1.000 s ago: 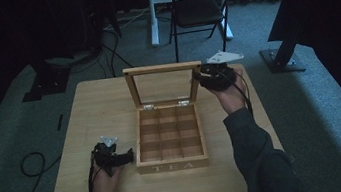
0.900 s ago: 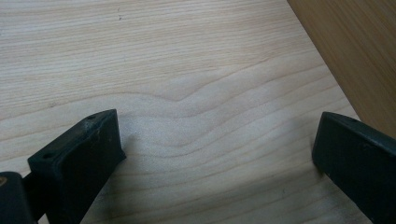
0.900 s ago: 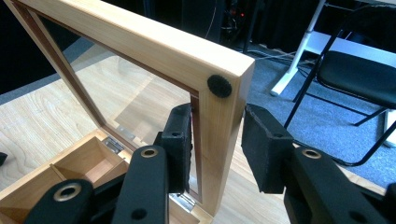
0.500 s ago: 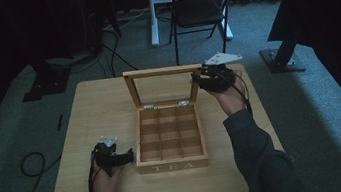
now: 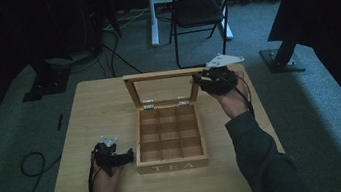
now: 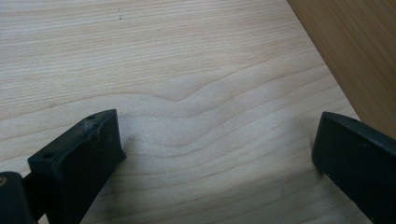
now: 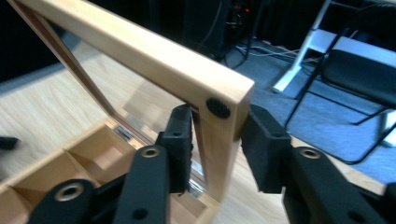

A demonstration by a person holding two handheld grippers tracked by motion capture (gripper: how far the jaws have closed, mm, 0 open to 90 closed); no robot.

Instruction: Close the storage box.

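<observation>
A wooden tea box (image 5: 173,165) marked TEA stands mid-table, its several compartments (image 7: 93,149) empty. Its glass-paned lid (image 5: 158,75) is raised nearly upright at the back. My right gripper (image 5: 200,79) is at the lid's upper right corner, and in the right gripper view the two jaws of my right gripper (image 7: 217,135) press on either side of the lid's frame (image 7: 140,56). My left gripper (image 5: 127,156) rests on the table just left of the box. In the left gripper view, my left gripper (image 6: 217,135) stands wide open over bare wood, with the box wall (image 6: 359,51) beside one jaw.
The light wooden table (image 5: 95,111) has free surface left, right and in front of the box. Beyond it on the carpet are a black folding chair (image 5: 201,6), a white post (image 5: 152,13) and a dark stand base (image 5: 282,60). A cable (image 5: 31,163) loops on the floor at the left.
My right gripper has shifted slightly toward the near side while holding the lid's corner, and the lid's top edge has come down a little with it. The left gripper has stayed still.
</observation>
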